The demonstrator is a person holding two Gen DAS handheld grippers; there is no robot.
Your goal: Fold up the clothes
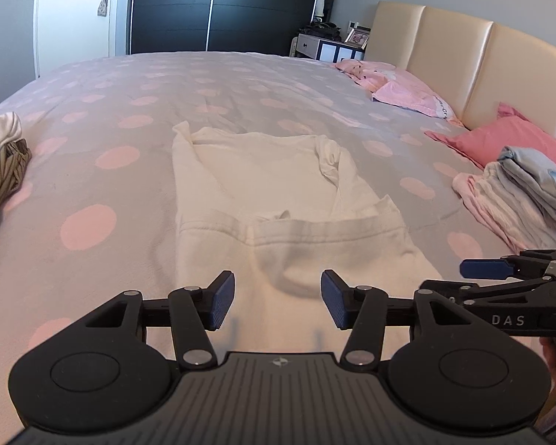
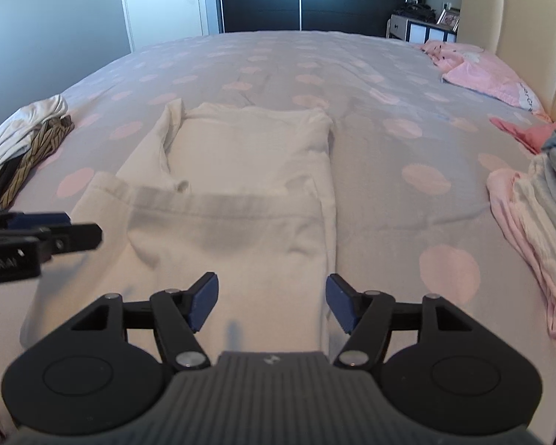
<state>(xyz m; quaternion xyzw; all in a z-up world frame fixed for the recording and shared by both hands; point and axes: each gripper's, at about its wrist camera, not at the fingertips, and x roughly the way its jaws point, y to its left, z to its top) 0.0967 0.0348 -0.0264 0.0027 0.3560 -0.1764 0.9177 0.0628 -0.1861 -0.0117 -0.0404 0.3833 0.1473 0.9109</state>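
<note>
Left gripper: I see my left gripper [image 1: 278,298] with its blue pads spread apart and nothing between them; it hangs over the near end of the garment, not touching it.
Right gripper: my right gripper [image 2: 271,302] is also spread, jaws empty, above the garment's right edge at 6 o'clock in its own view.
Garment: the white shirt [image 1: 274,200] lies flat on the bed, partly folded, a sleeve tucked inward and a hemmed band crossing it; it sits dead centre in both views, running from 6 toward 12 o'clock.
Bed: the grey cover with pink dots [image 1: 92,155] is under everything.
Folded stack: pale pink, white and blue-grey pieces [image 1: 526,189] are piled at 3 o'clock, well apart from the shirt.
Unfolded heap: white and striped brown clothes [image 2: 29,137] lie at 9 o'clock near the bed's edge.
Pillows: pink pillows [image 1: 411,91] rest at 1 to 2 o'clock against the cream headboard [image 1: 463,48].
</note>
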